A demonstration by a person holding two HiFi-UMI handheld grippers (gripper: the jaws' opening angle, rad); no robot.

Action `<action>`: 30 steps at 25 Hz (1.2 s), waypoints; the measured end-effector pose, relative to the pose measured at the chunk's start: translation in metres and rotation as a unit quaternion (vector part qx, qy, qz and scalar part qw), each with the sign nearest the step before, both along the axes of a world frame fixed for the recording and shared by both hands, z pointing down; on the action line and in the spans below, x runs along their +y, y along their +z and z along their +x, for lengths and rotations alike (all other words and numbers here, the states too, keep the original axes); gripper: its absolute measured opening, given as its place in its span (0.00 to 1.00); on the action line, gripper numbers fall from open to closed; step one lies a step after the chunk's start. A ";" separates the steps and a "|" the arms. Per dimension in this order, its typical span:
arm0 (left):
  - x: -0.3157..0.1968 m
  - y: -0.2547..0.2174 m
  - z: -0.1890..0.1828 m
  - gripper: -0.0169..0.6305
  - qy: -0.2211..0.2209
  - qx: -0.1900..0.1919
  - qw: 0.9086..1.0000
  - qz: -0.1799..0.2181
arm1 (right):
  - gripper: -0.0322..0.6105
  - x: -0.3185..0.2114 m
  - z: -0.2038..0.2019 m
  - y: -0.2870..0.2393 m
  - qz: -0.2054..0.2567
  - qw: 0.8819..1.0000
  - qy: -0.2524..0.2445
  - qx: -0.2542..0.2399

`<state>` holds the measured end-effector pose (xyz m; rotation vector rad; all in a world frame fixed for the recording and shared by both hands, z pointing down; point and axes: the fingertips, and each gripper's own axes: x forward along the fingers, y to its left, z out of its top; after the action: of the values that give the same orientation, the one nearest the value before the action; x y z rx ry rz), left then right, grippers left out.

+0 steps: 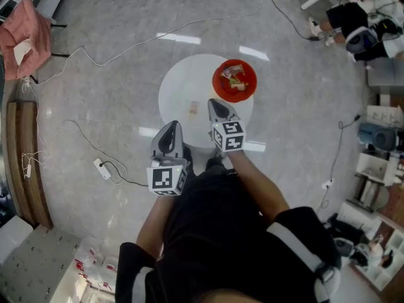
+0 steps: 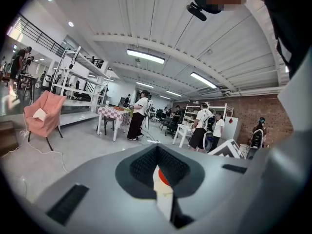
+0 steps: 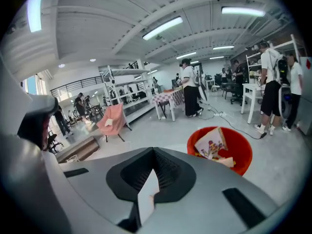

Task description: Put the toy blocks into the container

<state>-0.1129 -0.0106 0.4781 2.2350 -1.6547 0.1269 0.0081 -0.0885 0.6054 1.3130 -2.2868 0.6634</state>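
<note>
A red bowl (image 1: 247, 91) stands on the far right of a round white table (image 1: 180, 84); toy blocks (image 1: 235, 79) lie inside it. One small tan block (image 1: 194, 108) lies alone near the table's middle. My right gripper (image 1: 218, 104) hovers over the table just right of that block and below the bowl, jaws shut with nothing seen between them. In the right gripper view the gripper (image 3: 148, 191) points past the bowl (image 3: 234, 152), which holds a printed block (image 3: 210, 143). My left gripper (image 1: 170, 131) hangs at the table's near edge, jaws together; its own view (image 2: 161, 179) shows only a narrow slit.
White cables cross the floor, and a power strip (image 1: 103, 168) lies left of the table. A pink chair (image 1: 22, 33) stands far left, with a wooden bench (image 1: 24, 163) below it. Seated people (image 1: 356, 17) and white shelves (image 1: 379, 163) are on the right.
</note>
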 end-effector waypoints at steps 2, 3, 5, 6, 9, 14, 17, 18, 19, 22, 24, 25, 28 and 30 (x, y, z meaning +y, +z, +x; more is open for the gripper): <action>0.000 0.003 -0.008 0.01 -0.002 0.003 1.000 -0.004 | 0.05 0.012 -0.010 0.028 -0.030 0.999 -0.004 0.012; 0.000 0.004 -0.012 0.01 -0.003 0.006 1.000 -0.007 | 0.05 0.017 -0.015 0.043 -0.045 0.999 -0.004 0.019; 0.000 0.009 -0.021 0.01 -0.007 0.012 1.000 -0.014 | 0.05 0.026 -0.021 0.072 -0.075 0.997 0.000 0.032; 0.000 0.010 -0.025 0.01 -0.007 0.013 1.000 -0.016 | 0.05 0.030 -0.023 0.085 -0.091 0.995 0.006 0.039; 0.000 0.016 -0.038 0.01 -0.006 0.012 1.000 -0.020 | 0.05 0.038 -0.026 0.117 -0.131 0.989 0.029 0.056; -0.003 0.022 -0.051 0.01 -0.005 0.017 0.999 -0.035 | 0.10 0.044 -0.033 0.152 -0.175 0.981 0.053 0.060; -0.005 0.027 -0.057 0.01 -0.002 0.019 0.999 -0.041 | 0.16 0.048 -0.031 0.172 -0.202 0.974 0.070 0.077; -0.005 0.029 -0.059 0.01 -0.001 0.020 0.999 -0.042 | 0.17 0.050 -0.032 0.179 -0.213 0.971 0.074 0.078; -0.006 0.030 -0.061 0.01 0.001 0.020 0.999 -0.041 | 0.19 0.052 -0.032 0.186 -0.223 0.968 0.079 0.079; -0.007 0.034 -0.069 0.01 0.002 0.021 0.999 -0.043 | 0.24 0.057 -0.033 0.203 -0.246 0.961 0.093 0.083; -0.007 0.036 -0.076 0.01 -0.005 0.022 0.998 -0.050 | 0.25 0.059 -0.034 0.212 -0.259 0.957 0.100 0.088; -0.008 0.038 -0.079 0.01 -0.007 0.022 0.998 -0.052 | 0.26 0.059 -0.034 0.217 -0.265 0.955 0.102 0.091; -0.009 0.040 -0.085 0.01 -0.009 0.022 0.998 -0.055 | 0.27 0.060 -0.036 0.228 -0.277 0.950 0.104 0.099; -0.009 0.042 -0.089 0.01 -0.012 0.019 0.998 -0.057 | 0.27 0.059 -0.037 0.233 -0.280 0.949 0.104 0.104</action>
<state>-0.2018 -0.0196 0.5198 2.1198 -1.6109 0.1674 -0.0289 -0.0293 0.8382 1.2684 -1.6313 1.0908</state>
